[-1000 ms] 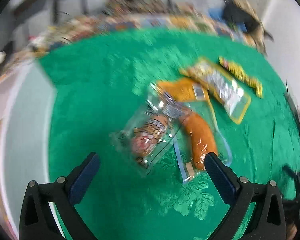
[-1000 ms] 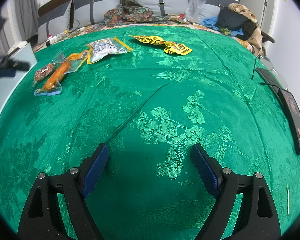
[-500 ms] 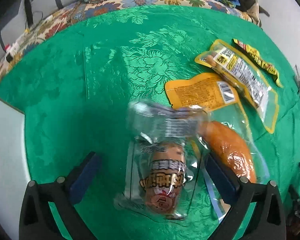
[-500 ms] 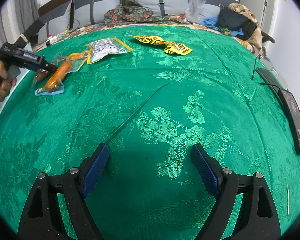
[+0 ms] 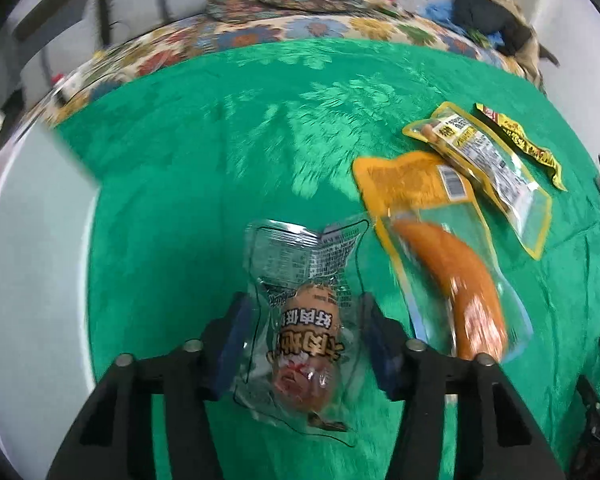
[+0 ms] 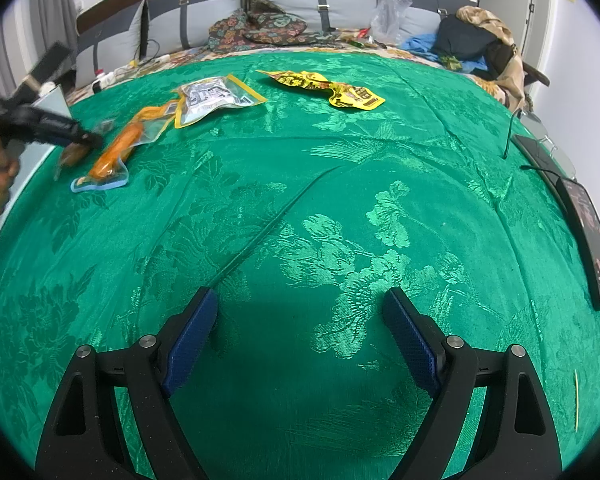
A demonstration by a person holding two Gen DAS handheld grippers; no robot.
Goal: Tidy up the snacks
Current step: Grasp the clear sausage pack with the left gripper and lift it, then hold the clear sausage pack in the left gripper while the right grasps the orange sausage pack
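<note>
My left gripper (image 5: 306, 334) is shut on a clear-wrapped sausage snack (image 5: 306, 336) with printed characters, its fingers pressing the wrapper's two sides. An orange sausage pack (image 5: 452, 284) lies just to its right, then a yellow-edged clear packet (image 5: 484, 156) and a yellow snack strip (image 5: 520, 144). In the right wrist view the left gripper (image 6: 80, 142) is at the far left over the orange pack (image 6: 118, 148); the clear packet (image 6: 212, 98) and yellow strip (image 6: 328, 86) lie farther back. My right gripper (image 6: 300, 340) is open and empty above the green cloth (image 6: 300, 200).
A pale grey surface (image 5: 32, 260) borders the green cloth on the left. A black phone (image 6: 588, 232) and a cable lie at the right edge. Pillows, clothes and a plastic bag (image 6: 388, 12) sit at the back of the bed.
My left gripper moved down onto the clear-wrapped sausage snack and closed on it. The right gripper has not moved.
</note>
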